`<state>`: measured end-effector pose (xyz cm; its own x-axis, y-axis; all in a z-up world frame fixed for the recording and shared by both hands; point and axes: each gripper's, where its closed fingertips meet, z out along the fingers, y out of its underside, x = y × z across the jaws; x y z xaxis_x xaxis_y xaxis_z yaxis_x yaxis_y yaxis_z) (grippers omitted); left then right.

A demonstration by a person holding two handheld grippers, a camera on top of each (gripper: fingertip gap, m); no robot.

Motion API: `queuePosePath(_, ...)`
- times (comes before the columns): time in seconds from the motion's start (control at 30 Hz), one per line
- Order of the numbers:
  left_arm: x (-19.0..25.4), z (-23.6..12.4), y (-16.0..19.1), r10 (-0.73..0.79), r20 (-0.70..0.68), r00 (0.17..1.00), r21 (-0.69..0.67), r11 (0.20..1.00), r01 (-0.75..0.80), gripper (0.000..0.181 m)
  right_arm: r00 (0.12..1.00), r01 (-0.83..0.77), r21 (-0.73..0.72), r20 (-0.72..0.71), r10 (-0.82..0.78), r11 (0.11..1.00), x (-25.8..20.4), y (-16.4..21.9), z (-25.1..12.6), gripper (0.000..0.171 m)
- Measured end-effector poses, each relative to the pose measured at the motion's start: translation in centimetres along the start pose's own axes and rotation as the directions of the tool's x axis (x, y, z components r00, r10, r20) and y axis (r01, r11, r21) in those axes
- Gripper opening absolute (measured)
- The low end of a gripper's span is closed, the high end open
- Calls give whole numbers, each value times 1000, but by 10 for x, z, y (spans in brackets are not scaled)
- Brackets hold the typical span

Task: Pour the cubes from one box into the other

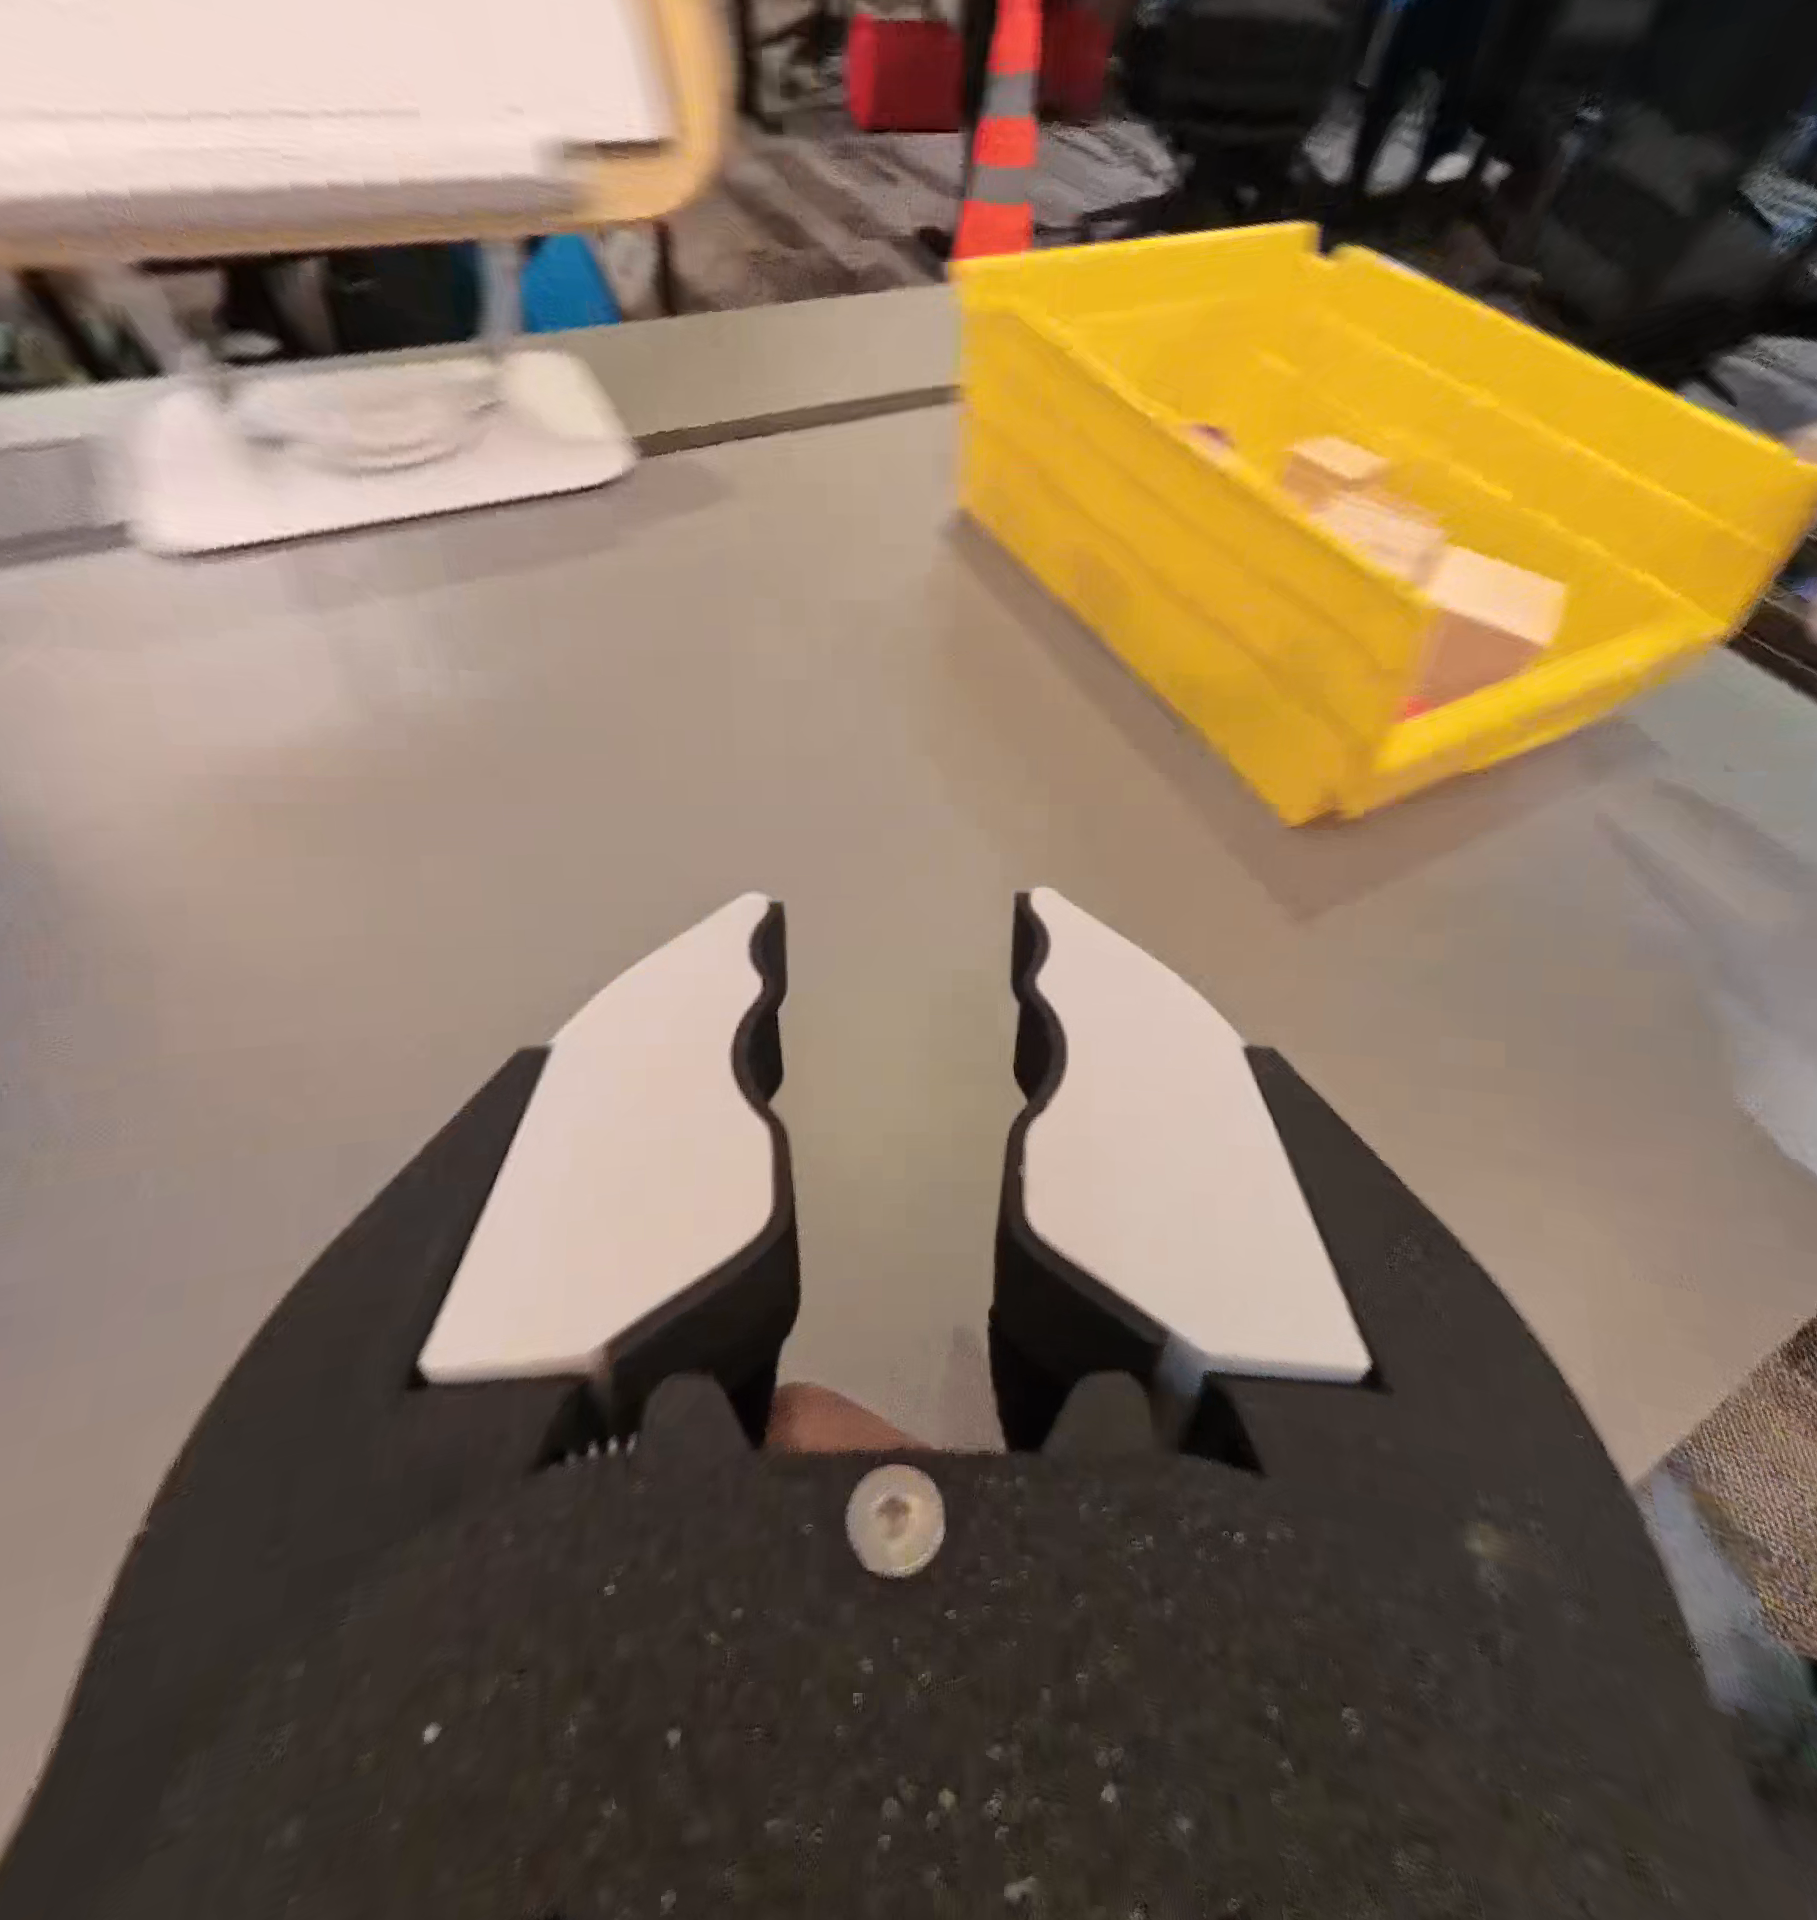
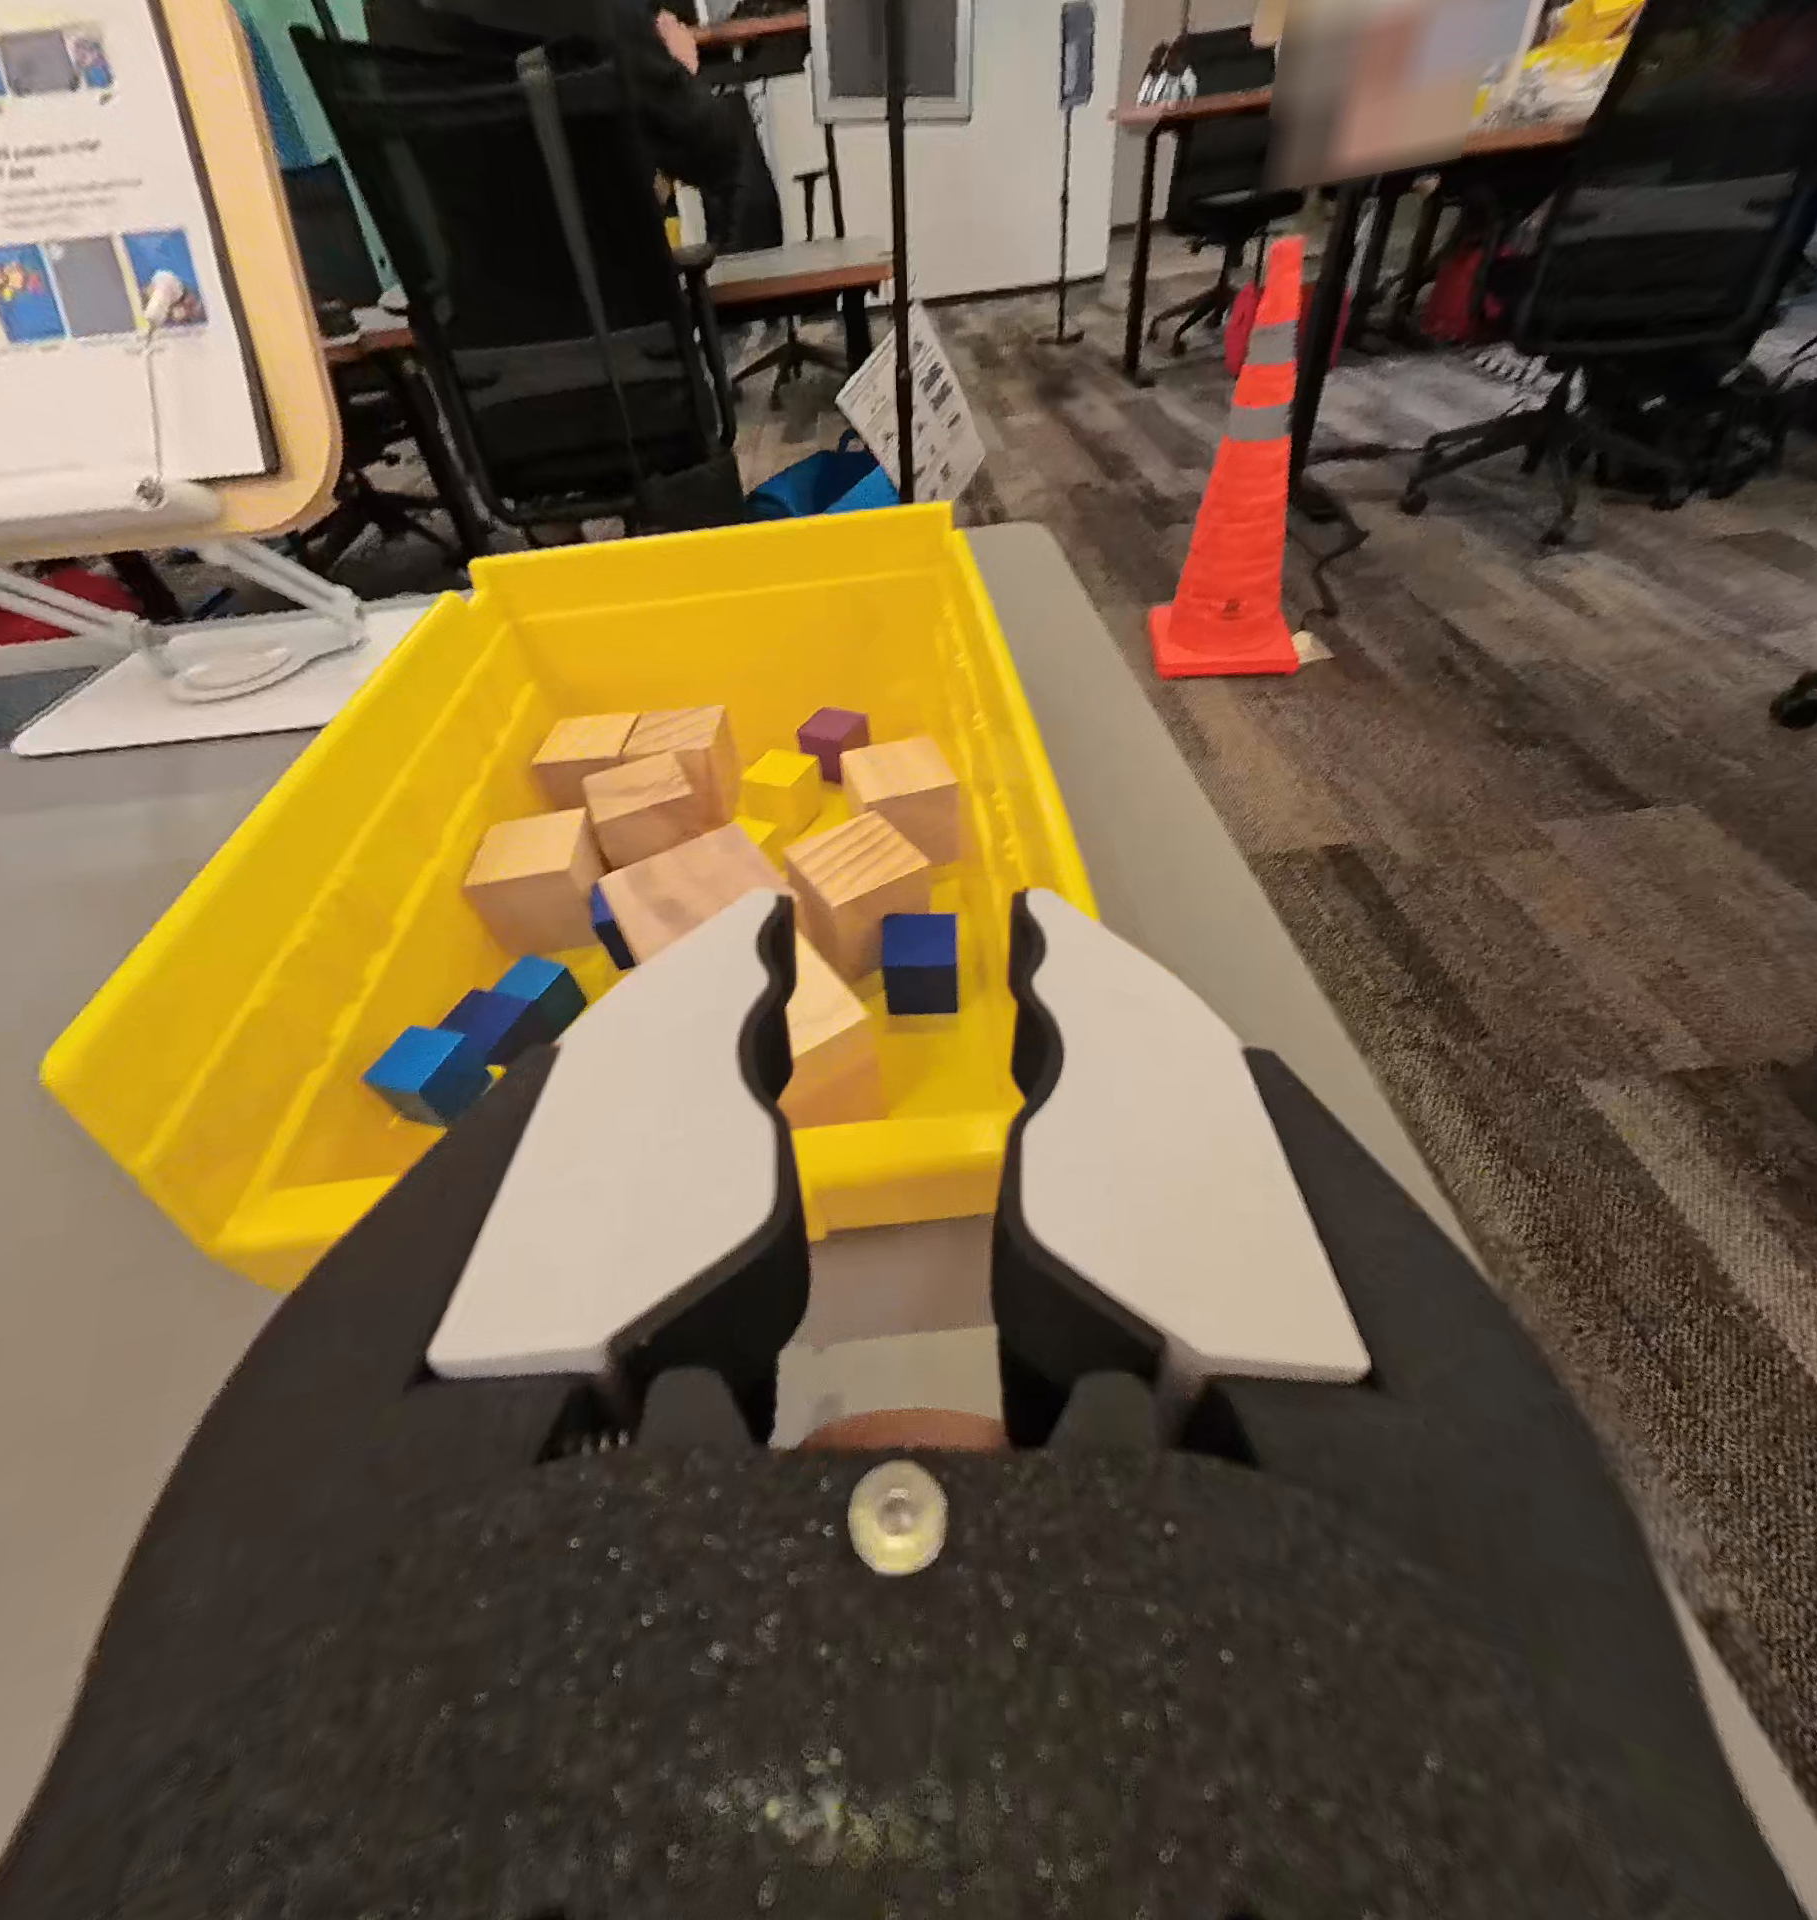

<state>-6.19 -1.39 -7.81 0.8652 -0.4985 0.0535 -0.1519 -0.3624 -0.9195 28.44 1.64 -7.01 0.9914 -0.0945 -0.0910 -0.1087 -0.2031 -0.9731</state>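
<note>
In the right wrist view the right gripper [image 2: 896, 925] hangs with its jaws parted and nothing between them, just over the near rim of a yellow box [image 2: 291, 935] that fills the middle of the frame. The box sits on the grey table [image 2: 73, 935], close to the table's right edge. Inside lie large plain wooden cubes [image 2: 675, 800] heaped in the middle, with small blue cubes [image 2: 436, 1070] at the lower left of the heap, another blue one at the right, a small yellow cube [image 2: 779, 784] and a purple cube [image 2: 833, 740] toward the far wall. The gripper's line over the low front lip suggests it is placed to take hold of that wall, likely so the box can be lifted and tipped.

In the left wrist view the left gripper [image 1: 896, 925] is likewise released and empty, hovering over bare table in the lower middle of the frame, well apart from the same yellow box [image 1: 1174, 582], which appears at the upper right with wooden cubes [image 1: 1486, 623] showing inside. That picture is blurred.

Only one box shows in either view, so where the second box stands cannot be told. An orange cone [image 2: 1247, 468] stands on the floor beyond the table, and a white stand base [image 1: 374, 447] lies at the upper left of the left view.
</note>
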Motion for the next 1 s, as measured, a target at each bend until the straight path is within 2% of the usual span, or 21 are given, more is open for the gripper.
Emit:
queuePosePath(0.1,82,57,-8,15,-35,999,0,1000,-15,40,997,67,3,-29,-67,998,14,5,1,41)
queuePosePath(0.17,116,96,-9,-9,-25,1000,-21,1000,8,40,994,90,-34,-57,-92,995,28,11,4,43)
queuePosePath(0.3,136,154,-10,-49,51,998,-41,998,51,41,999,-24,-32,-43,22,999,39,10,15,48)
queuePosePath(0.33,134,163,-7,-66,78,995,-62,996,71,36,998,-45,-46,-35,44,998,40,13,19,50)
queuePosePath(0.37,127,167,-6,-90,117,989,-65,993,98,22,998,-53,-71,-22,52,996,39,19,25,51)
queuePosePath(0.43,121,168,-8,-141,127,982,-52,988,148,14,998,-52,-140,-36,47,989,37,35,36,48)
queuePosePath(0.47,118,169,-8,-137,147,980,-61,987,147,12,998,-50,-184,-58,40,982,37,44,41,42)
queuePosePath(0.5,116,168,-8,-126,171,977,-73,987,140,10,997,-50,-228,-67,35,972,35,54,43,30)
queuePosePath(0.53,115,168,-8,-114,184,976,-81,988,130,9,997,-70,-221,-48,61,973,30,53,44,11)
queuePosePath(0.57,114,168,-8,-109,190,976,-81,989,127,9,995,-91,-224,-62,79,970,29,54,43,6)
queuePosePath(0.77,95,149,-9,-128,185,974,-79,986,145,4,995,-59,-166,-83,46,984,2,33,25,3)
queuePosePath(0.87,71,125,-12,-152,139,979,-51,986,161,5,998,-32,-90,-65,26,995,-34,15,12,2)
queuePosePath(1.0,9,77,-18,-131,188,973,5,991,132,5,999,-34,-25,-17,34,999,-110,5,4,3)
